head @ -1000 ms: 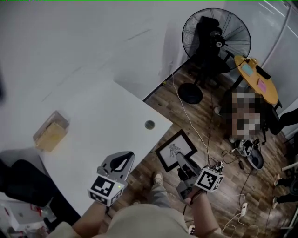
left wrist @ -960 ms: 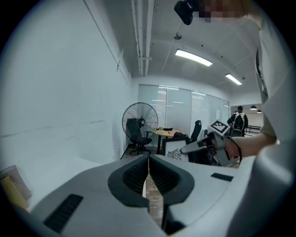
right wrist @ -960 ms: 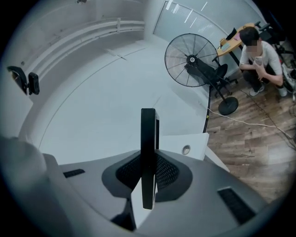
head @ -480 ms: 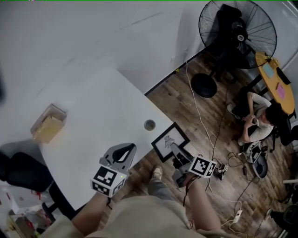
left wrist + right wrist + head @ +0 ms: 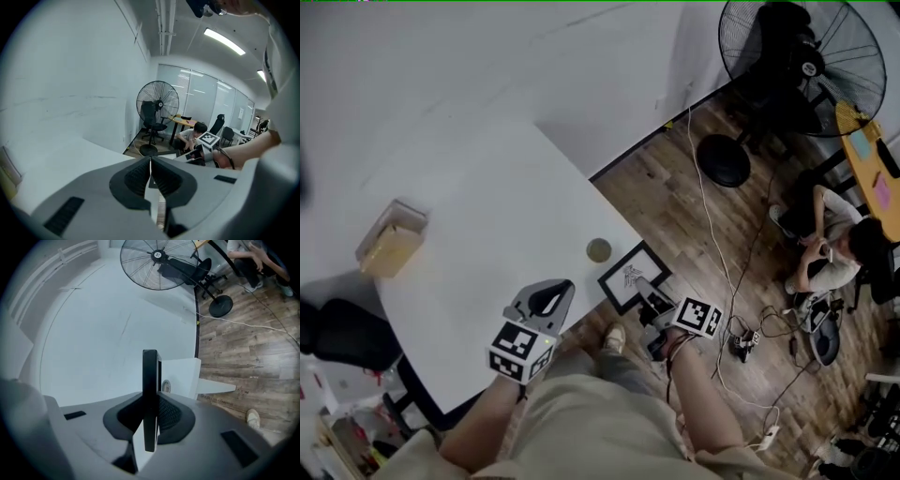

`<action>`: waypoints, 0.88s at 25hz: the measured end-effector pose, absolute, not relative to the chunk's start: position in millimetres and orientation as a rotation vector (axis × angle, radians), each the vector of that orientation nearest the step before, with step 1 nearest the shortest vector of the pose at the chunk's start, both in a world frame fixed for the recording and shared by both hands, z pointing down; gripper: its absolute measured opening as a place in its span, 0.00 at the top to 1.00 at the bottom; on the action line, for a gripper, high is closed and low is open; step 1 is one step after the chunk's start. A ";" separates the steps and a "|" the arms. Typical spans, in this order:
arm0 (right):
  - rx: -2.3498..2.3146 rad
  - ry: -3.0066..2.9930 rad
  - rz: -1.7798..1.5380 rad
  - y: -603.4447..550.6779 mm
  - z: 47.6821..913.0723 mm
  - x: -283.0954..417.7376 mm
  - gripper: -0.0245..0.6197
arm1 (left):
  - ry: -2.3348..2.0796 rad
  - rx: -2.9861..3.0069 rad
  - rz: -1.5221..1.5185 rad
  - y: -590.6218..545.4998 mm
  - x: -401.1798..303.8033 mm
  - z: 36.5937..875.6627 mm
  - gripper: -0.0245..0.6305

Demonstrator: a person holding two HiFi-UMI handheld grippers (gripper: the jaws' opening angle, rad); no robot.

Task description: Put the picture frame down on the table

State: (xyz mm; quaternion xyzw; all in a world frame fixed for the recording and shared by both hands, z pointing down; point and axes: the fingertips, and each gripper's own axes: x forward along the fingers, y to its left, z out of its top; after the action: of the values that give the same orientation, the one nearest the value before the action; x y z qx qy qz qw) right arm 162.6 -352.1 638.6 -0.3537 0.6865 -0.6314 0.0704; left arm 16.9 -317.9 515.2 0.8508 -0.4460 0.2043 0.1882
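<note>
A black picture frame (image 5: pixel 632 277) with a white mat and a small drawing hangs in the air just off the white table's (image 5: pixel 487 244) near right corner. My right gripper (image 5: pixel 652 295) is shut on its lower edge. In the right gripper view the picture frame (image 5: pixel 150 394) shows edge-on, clamped between the jaws, with the table corner (image 5: pixel 180 376) beyond it. My left gripper (image 5: pixel 546 305) hovers over the table's front edge, its jaws closed together on nothing. The left gripper view shows the left gripper (image 5: pixel 150 171) and, past it, the right gripper (image 5: pixel 199 147) with the picture frame.
A round grommet (image 5: pixel 599 250) sits in the table near the frame. A clear box (image 5: pixel 390 239) stands at the table's far left. A standing fan (image 5: pixel 802 66), cables on the wood floor (image 5: pixel 722 244) and a seated person (image 5: pixel 834 248) are to the right. My shoe (image 5: pixel 614 339) is below.
The right gripper has carried the frame left and closer to the table corner. The view has shifted, so the fan and seated person sit farther right. The left gripper has barely moved.
</note>
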 end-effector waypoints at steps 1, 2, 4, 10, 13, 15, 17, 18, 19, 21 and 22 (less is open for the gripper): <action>-1.067 2.043 -1.923 -353.9 643.4 162.6 0.86 | -1.252 2.385 0.578 -319.1 16.6 518.4 0.92; -1.069 2.021 -1.943 -355.9 647.8 162.4 0.86 | -1.248 2.377 0.582 -320.2 16.1 521.4 0.92; -1.052 1.992 -1.959 -361.5 655.3 159.2 0.86 | -1.240 2.364 0.591 -322.8 13.9 527.2 0.92; -1.043 1.915 -2.004 -376.4 676.8 147.8 0.86 | -1.204 2.343 0.615 -331.8 1.5 540.9 0.92; -1.057 1.900 -2.011 -382.0 684.2 144.6 0.86 | -1.190 2.333 0.619 -337.3 -5.1 546.9 0.92; -1.059 1.907 -2.007 -386.2 687.8 141.5 0.86 | -1.181 2.322 0.626 -341.3 -9.4 552.7 0.92; -1.044 1.928 -1.990 -390.6 689.2 137.4 0.86 | -1.165 2.305 0.619 -344.0 -11.6 559.3 0.92; -1.046 1.950 -1.978 -392.5 689.6 135.6 0.86 | -1.151 2.291 0.605 -345.0 -11.9 562.7 0.92; -1.057 1.980 -1.964 -394.3 690.1 133.7 0.85 | -1.136 2.275 0.587 -346.2 -12.0 566.0 0.92; -1.103 2.056 -1.934 -397.0 692.5 130.0 0.85 | -1.113 2.254 0.568 -347.9 -12.2 571.3 0.92; -1.143 2.098 -1.920 -397.1 694.8 129.0 0.84 | -1.105 2.251 0.569 -348.0 -12.2 573.4 0.92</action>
State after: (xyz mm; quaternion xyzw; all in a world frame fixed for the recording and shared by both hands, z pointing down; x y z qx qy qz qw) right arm 129.0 -397.1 694.8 -0.3727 0.6839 -0.6260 0.0382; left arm -12.2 -348.0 573.4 0.8401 -0.4122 0.2125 0.2814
